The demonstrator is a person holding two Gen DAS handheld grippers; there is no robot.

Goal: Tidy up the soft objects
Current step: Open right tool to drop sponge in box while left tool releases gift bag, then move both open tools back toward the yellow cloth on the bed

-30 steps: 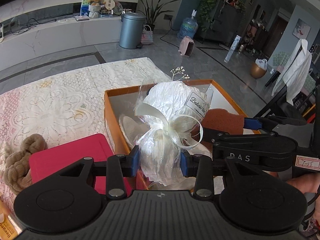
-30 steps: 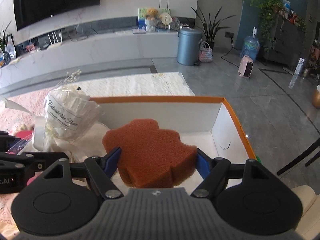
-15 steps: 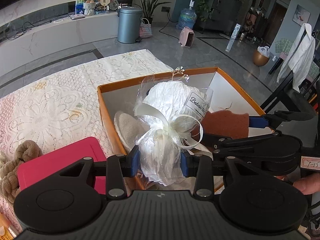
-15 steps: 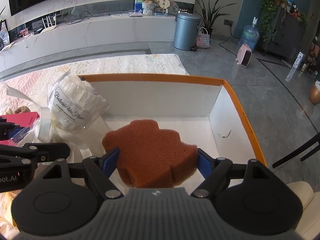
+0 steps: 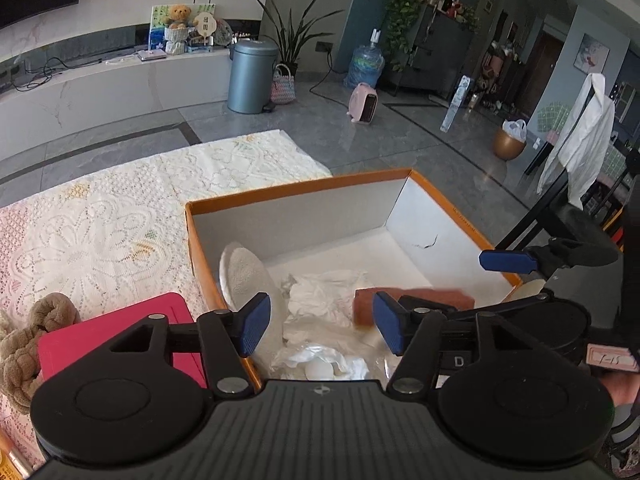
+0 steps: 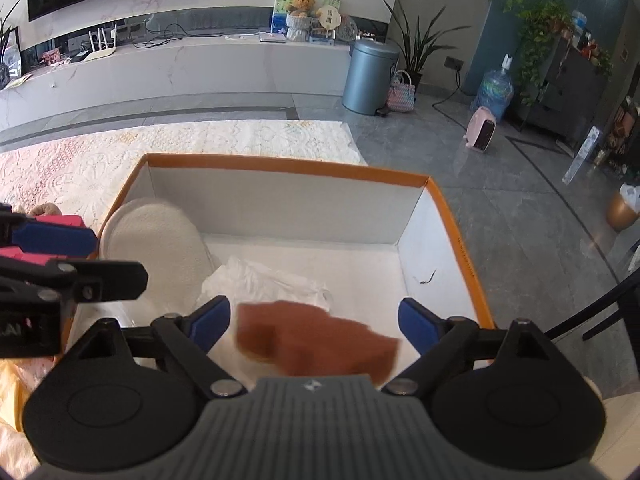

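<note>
An orange-rimmed white box (image 5: 304, 187) (image 6: 288, 166) stands on the lace cloth. In the left wrist view my left gripper (image 5: 320, 326) hovers over the box's near left part, jaws opening, pads clear of the white wrapped bundle (image 5: 320, 312) lying below in the box. In the right wrist view my right gripper (image 6: 314, 322) is over the box's near part, jaws opening. The blurred brown sponge (image 6: 316, 340) (image 5: 412, 300) sits loose between and below its pads. A cream slipper (image 6: 156, 240) (image 5: 244, 272) leans on the box's left wall.
A red flat case (image 5: 116, 332) and a tan plush knot (image 5: 24, 340) lie left of the box on the lace tablecloth (image 5: 100, 224). Beyond the table is grey floor with a bin (image 6: 370, 76); a dark chair (image 5: 580, 240) stands to the right.
Both grippers have opened. The white bundle has dropped from the left gripper into the box, and the brown sponge has come free of the right gripper's pads and is falling.
</note>
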